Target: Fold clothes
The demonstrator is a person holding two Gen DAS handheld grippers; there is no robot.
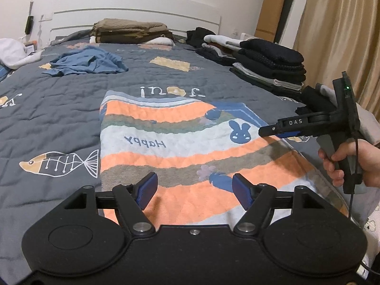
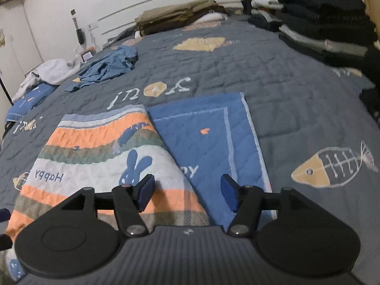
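1. Bedroom setup: a grey quilted bedspread with fish and lettering prints covers the whole bed, white headboard at the far end.
2. Main thing is the striped towel, orange/grey/white bands with a blue bunny and "Happy" on it. It's lying flat on the bedspread at the near edge, partly folded over, so its plain blue side sticks out along the right of the striped part.
3. Left gripper hovers right above the near end of the towel, fingers spread apart with nothing between them, only stripes showing through the gap.
4. Right gripper sits over the towel's fold line, where striped meets blue. Fingers released too, nothing pinched. In the left wrist view it's off the towel's right edge, held by a hand.
5. Beyond the towel, up and to the left, a crumpled blue shirt lies loose.
6. Right of the towel, along the bed's edge, a stack of dark folded clothes.
7. Far past the towel, against the headboard, a folded brown pile.
8. Curtain hangs on the right, behind the dark stack.
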